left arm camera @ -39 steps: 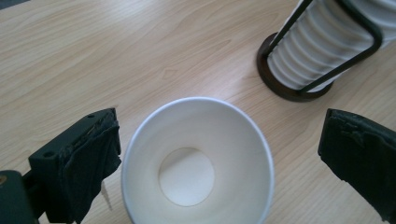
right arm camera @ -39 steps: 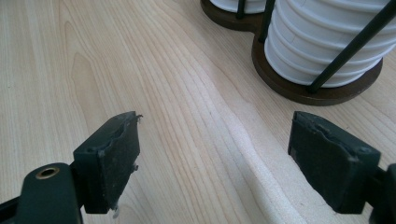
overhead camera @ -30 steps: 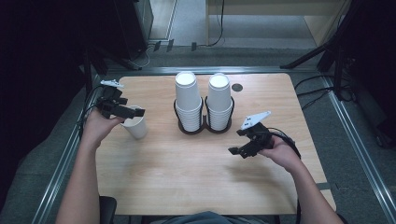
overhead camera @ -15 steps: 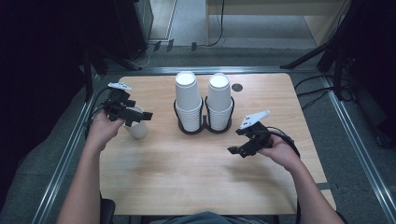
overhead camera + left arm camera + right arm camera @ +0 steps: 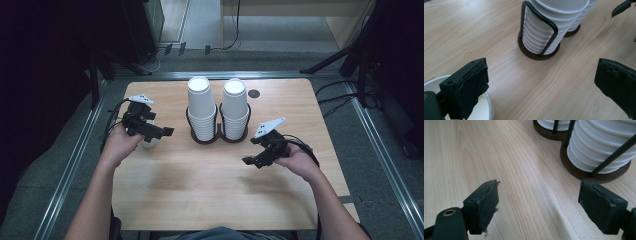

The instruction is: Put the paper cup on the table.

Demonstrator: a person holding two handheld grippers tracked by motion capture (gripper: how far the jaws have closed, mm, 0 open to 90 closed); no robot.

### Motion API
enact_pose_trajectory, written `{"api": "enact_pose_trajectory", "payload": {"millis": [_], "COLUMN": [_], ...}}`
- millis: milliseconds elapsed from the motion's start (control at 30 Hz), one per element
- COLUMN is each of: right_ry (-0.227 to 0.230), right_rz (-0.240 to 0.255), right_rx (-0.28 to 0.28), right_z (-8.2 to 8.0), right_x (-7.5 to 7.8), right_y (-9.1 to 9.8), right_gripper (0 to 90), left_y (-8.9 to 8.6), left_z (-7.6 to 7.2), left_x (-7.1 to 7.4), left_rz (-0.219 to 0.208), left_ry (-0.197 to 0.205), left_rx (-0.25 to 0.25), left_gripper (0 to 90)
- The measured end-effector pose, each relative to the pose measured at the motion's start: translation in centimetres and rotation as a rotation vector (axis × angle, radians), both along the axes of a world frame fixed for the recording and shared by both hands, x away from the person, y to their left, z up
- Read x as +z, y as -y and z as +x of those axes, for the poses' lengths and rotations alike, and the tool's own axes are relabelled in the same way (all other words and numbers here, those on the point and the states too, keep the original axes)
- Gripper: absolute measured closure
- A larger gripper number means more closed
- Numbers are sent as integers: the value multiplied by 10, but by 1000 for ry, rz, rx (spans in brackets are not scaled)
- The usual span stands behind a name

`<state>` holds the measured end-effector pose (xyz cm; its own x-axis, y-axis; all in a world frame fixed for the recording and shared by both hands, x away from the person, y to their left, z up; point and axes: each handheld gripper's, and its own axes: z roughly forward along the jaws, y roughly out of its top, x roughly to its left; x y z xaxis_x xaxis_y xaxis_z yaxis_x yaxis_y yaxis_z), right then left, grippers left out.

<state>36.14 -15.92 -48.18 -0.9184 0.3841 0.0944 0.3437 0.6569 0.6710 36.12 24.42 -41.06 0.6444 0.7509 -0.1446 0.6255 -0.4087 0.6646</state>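
Jaws of both grippers stand wide with nothing between the pads. High view: left gripper [image 5: 159,132] hovers over a single white paper cup [image 5: 148,144] standing upright on the wooden table [image 5: 200,185], the cup below and just behind the jaw tips; right gripper [image 5: 253,160] hangs over bare wood, the two-ring cup holder [image 5: 218,137] with its two cup stacks [image 5: 202,107] beyond its jaws. Left gripper view: cup rim [image 5: 489,105] sits under the near-side jaw, not gripped; holder ahead, between the jaws. Right gripper view: holder base [image 5: 574,170] lies ahead of the far-side jaw. Judgement: one cup is out and set down; any further pulling or restacking is not yet begun.
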Motion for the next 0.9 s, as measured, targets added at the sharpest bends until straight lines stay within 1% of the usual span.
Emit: {"api": "enact_pose_trajectory", "payload": {"millis": [133, 367, 467, 533, 633, 733, 800, 900], "right_ry": [1, -1, 1, -2, -8, 0, 6, 6], "right_rz": [5, 5, 3, 7, 11, 7, 8, 11], "right_rx": [3, 1, -1, -2, -2, -3, 4, 5], "right_z": [1, 1, 1, 1, 1, 0, 0, -1], "right_x": [0, 0, 0, 0, 0, 0, 1, 1], "right_y": [0, 0, 1, 1, 1, 0, 0, 0], "right_gripper": [167, 167, 167, 166, 167, 166, 167, 166], "left_y": [5, 18, 23, 27, 32, 37, 40, 46], "left_z": [0, -2, -3, -4, -5, -7, -8, -10], "left_x": [-7, -17, -21, -23, -27, -32, -35, -40], "left_rz": [-1, 4, 1, -9, -13, -5, 5, -2], "left_ry": [-4, 13, 8, -3, -3, 1, -2, -8], "left_rx": [-12, -44, -58, -71, -79, -80, -89, -96], "left_gripper": [0, 0, 0, 0, 0, 0, 0, 0]}}
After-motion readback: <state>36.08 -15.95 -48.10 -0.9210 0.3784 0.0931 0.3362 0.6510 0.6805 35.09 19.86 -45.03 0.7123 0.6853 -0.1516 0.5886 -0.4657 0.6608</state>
